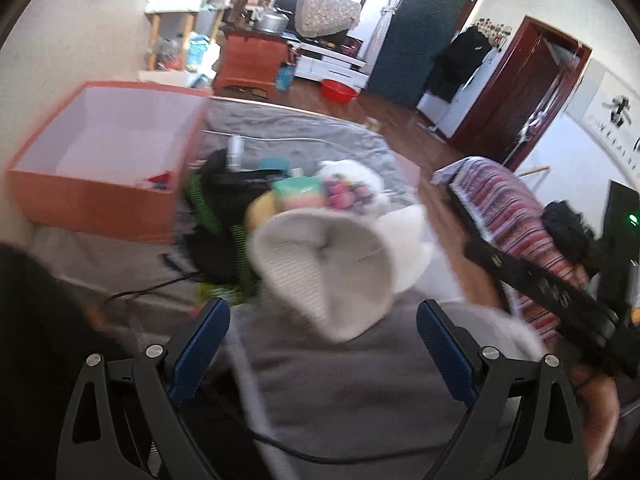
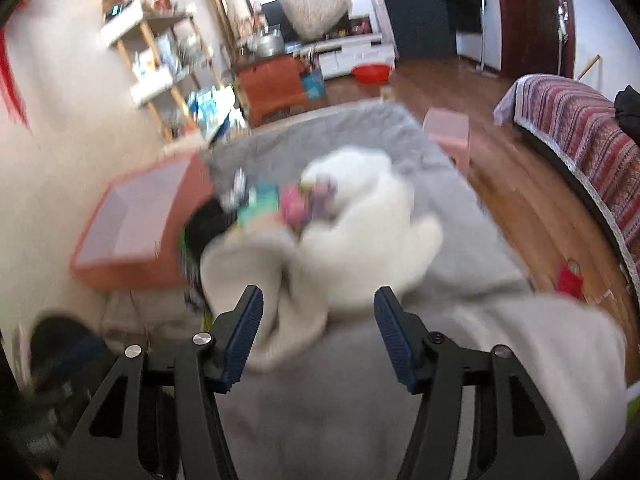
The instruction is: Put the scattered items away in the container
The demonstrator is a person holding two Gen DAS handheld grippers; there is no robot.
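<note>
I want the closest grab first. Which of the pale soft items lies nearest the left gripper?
The cream knitted hat, right ahead of the open left gripper; the fluffy white one lies farther back.

Orange box with white inside, cream ribbed knit hat, white fluffy plush, pink and purple hair rollers, grey bedspread, red-striped sofa cover, red basin

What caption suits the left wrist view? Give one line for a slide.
Open left gripper hovers near a cream knit hat beside the orange box on a cluttered grey bed.
</note>
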